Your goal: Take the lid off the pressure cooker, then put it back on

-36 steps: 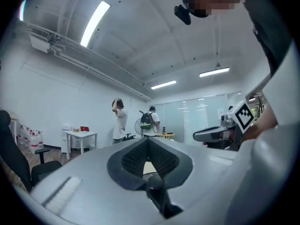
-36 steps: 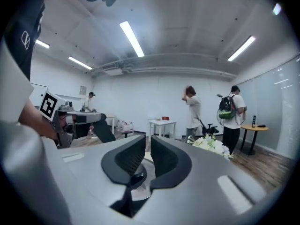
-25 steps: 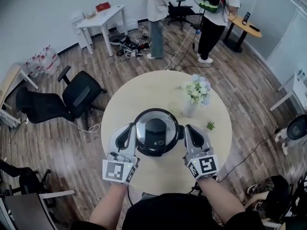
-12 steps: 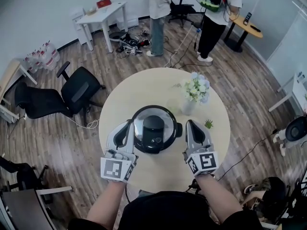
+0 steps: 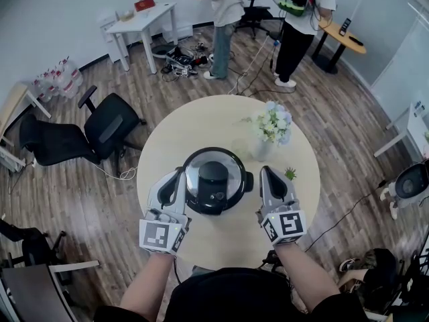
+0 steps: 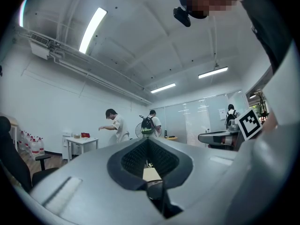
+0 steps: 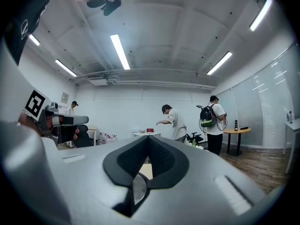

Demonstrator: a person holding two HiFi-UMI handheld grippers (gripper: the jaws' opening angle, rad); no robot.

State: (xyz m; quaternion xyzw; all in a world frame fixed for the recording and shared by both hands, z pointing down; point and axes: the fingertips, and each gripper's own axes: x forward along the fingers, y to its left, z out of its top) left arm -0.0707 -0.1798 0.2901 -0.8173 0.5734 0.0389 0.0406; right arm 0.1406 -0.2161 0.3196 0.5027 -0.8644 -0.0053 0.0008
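Head view, looking steeply down. A round, pale table (image 5: pixel 201 123) stands on a wood floor. Beyond it at 12 o'clock are two standing people (image 5: pixel 224 12), a white side table (image 5: pixel 141 20) at 11 o'clock with loose cables (image 5: pixel 181 62) at its foot, and a black office chair (image 5: pixel 110 129) at 9 o'clock, well apart from the table.

On the table, a vase of white flowers (image 5: pixel 273 127) stands at 1 o'clock of the pressure cooker (image 5: pixel 216 206), near it but apart. A small green plant (image 5: pixel 290 174) lies at 3 o'clock, just beyond the right gripper. Nothing stands over the cooker.

The pressure cooker sits on the half of the table nearest the person, its lid (image 5: pixel 194 173) on top and in place.

The left gripper (image 5: pixel 179 178) lies along the cooker's 9 o'clock side and the right gripper (image 5: pixel 265 174) along its 3 o'clock side. Each is just beside the body, and whether they touch it cannot be told. In the gripper views, the left gripper (image 6: pixel 148 144) and the right gripper (image 7: pixel 149 139) both have their jaws pressed together with nothing between them.
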